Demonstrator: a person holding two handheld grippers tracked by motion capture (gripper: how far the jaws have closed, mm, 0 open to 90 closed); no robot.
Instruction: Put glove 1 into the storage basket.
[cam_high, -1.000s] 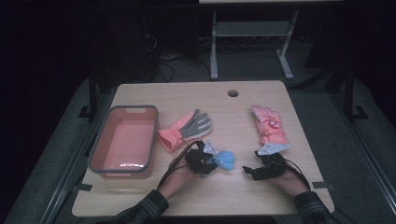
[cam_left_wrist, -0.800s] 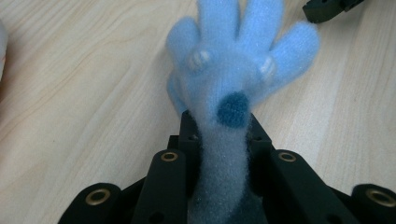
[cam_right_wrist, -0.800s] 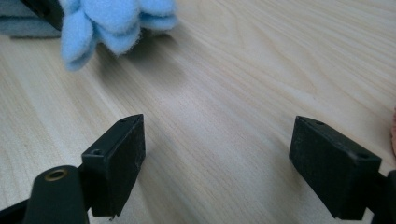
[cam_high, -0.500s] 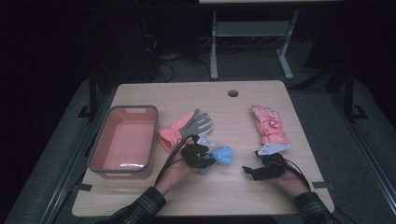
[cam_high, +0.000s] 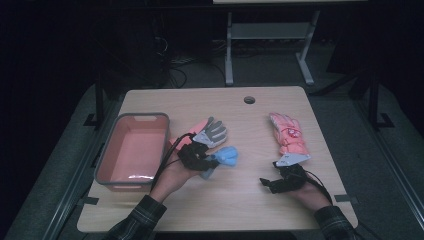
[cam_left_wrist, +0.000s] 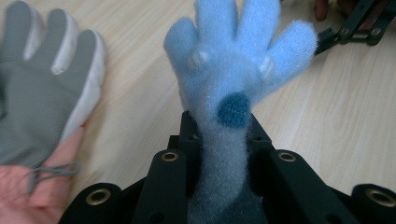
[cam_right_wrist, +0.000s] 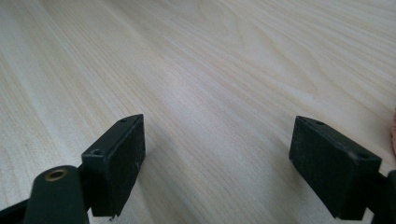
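My left gripper (cam_high: 209, 160) is shut on the cuff of a fuzzy light-blue glove (cam_high: 228, 155), just in front of a grey-and-pink glove (cam_high: 211, 133) lying flat mid-table. In the left gripper view the blue glove (cam_left_wrist: 236, 70) stands up between the jaws of my left gripper (cam_left_wrist: 219, 144), fingers spread, and the grey glove (cam_left_wrist: 44, 88) lies to its left. My right gripper (cam_high: 272, 184) rests low over the table near the front right, open and holding nothing, below a pink glove (cam_high: 288, 134). Its own view shows my right gripper (cam_right_wrist: 217, 158) with both jaws wide apart over bare wood.
A salmon bin with a grey rim (cam_high: 107, 150) stands at the table's left, with nothing seen inside. A round cable hole (cam_high: 249, 99) is near the far edge. The other gripper's black linkage (cam_left_wrist: 355, 25) shows at the top right of the left gripper view.
My left gripper has carried the blue glove a little leftward and away from the person, closer to the grey glove. The right gripper has stayed put and open.
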